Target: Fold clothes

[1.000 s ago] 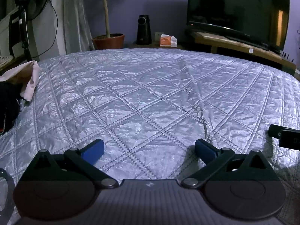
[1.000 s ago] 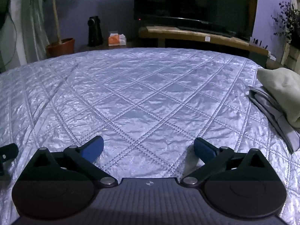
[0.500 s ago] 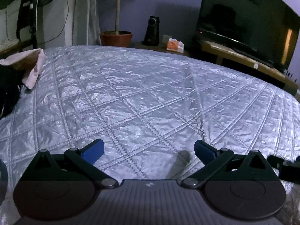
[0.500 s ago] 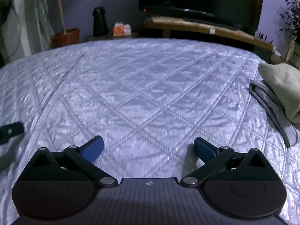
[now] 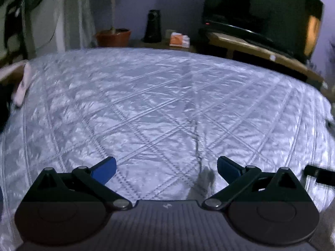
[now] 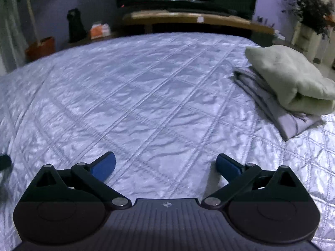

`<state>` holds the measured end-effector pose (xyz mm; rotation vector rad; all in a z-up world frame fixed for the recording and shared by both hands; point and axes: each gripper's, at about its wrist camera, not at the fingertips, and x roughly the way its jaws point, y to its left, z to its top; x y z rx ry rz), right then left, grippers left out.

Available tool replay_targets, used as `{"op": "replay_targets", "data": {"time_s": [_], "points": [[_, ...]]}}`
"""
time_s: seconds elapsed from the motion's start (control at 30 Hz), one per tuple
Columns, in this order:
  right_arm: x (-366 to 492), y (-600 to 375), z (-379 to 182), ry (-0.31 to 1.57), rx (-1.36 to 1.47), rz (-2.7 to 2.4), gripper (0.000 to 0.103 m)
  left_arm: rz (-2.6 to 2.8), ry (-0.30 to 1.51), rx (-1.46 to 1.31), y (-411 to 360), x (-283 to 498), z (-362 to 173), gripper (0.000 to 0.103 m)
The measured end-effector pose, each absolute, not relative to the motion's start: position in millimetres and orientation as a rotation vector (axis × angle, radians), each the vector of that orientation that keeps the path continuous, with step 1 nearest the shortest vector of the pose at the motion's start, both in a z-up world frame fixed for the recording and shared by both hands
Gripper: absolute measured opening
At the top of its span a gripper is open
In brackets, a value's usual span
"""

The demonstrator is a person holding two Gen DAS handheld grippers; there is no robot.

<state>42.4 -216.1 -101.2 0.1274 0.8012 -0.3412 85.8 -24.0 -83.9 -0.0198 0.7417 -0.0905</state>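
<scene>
Left gripper (image 5: 166,168) and right gripper (image 6: 165,166) both hovering over the silver quilted bedspread (image 6: 136,96), blue-tipped jaws spread wide, gripping nothing. Folded pale green garment (image 6: 289,77) sitting atop folded grey garment (image 6: 278,113) at bedspread's right edge; pink cloth (image 5: 22,85) lying at left edge.

The left gripper (image 5: 166,168) is being held low over the quilted silver bedspread (image 5: 159,104), and its blue fingers (image 5: 104,169) are being kept wide apart with nothing between them. At the left edge of the bed, a pale pink garment (image 5: 22,83) is lying beside something dark. At the right edge of the view, a black part of the other gripper (image 5: 320,174) is being seen. Beyond the far edge, a potted plant (image 5: 113,36), a black speaker (image 5: 153,26), an orange box (image 5: 179,39) and a television (image 5: 261,16) on a wooden stand (image 5: 261,51) are standing.
</scene>
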Motion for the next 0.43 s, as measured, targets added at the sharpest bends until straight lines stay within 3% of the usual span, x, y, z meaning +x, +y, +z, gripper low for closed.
{"op": "replay_targets", "data": {"time_s": [0.1, 0.43], "points": [[35, -228, -92, 0.751, 0.181, -0.383, 0.102, -0.155, 0.729, 0.013, -35, 80, -82, 0.102], [-20, -299, -89, 0.88, 0.479, -0.615, 0.102, -0.491, 0.739, 0.019, -90, 53, -64, 0.102]]}}
